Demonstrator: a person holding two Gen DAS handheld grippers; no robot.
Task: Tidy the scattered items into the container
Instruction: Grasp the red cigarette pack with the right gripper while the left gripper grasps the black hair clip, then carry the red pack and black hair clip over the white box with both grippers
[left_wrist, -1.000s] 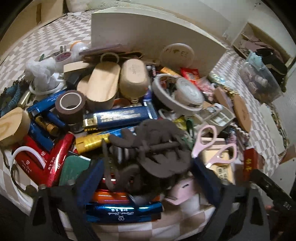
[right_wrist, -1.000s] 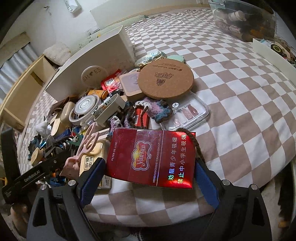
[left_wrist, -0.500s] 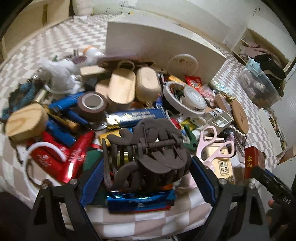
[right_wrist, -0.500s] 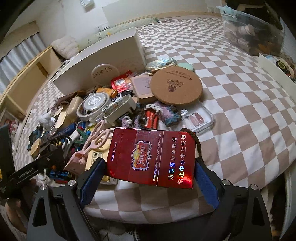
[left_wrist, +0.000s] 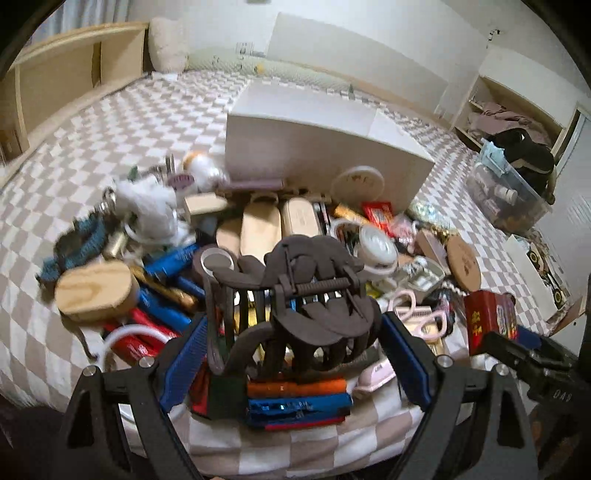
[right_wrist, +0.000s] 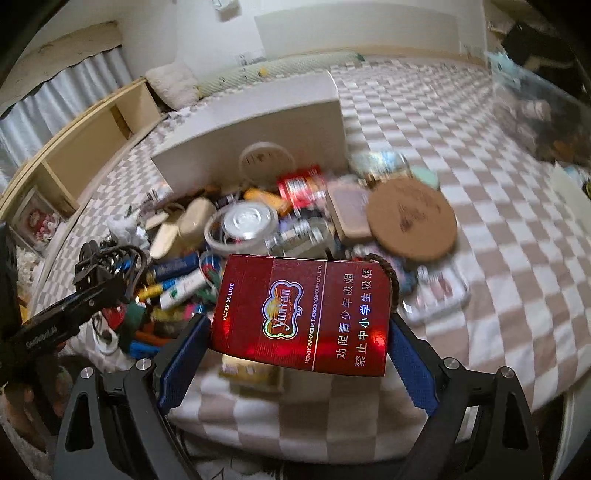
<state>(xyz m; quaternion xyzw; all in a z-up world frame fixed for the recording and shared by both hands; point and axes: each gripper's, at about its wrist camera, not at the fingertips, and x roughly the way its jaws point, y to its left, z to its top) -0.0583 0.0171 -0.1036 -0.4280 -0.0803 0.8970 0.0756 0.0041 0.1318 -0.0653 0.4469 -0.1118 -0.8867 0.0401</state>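
Note:
My left gripper (left_wrist: 293, 347) is shut on a dark brown hair claw clip (left_wrist: 299, 291) and holds it above the pile of scattered items (left_wrist: 258, 236). My right gripper (right_wrist: 299, 343) is shut on a red cigarette pack (right_wrist: 301, 314), lifted above the bed. The white box container (left_wrist: 314, 140) stands behind the pile; it also shows in the right wrist view (right_wrist: 258, 122). The left gripper with the clip shows at the left of the right wrist view (right_wrist: 107, 273). The red pack shows at the right of the left wrist view (left_wrist: 487, 317).
The pile holds a wooden oval box (left_wrist: 96, 291), blue and red tubes (left_wrist: 295, 406), pink scissors (left_wrist: 417, 314), a round cork coaster (right_wrist: 412, 221) and a white round tin (right_wrist: 245, 225). A clear bin (left_wrist: 509, 195) sits far right on the checkered bedspread (right_wrist: 498, 258).
Both grippers have risen and tilted up with their items. The hair clip has lifted off the pile, and the white box now shows more fully in both views.

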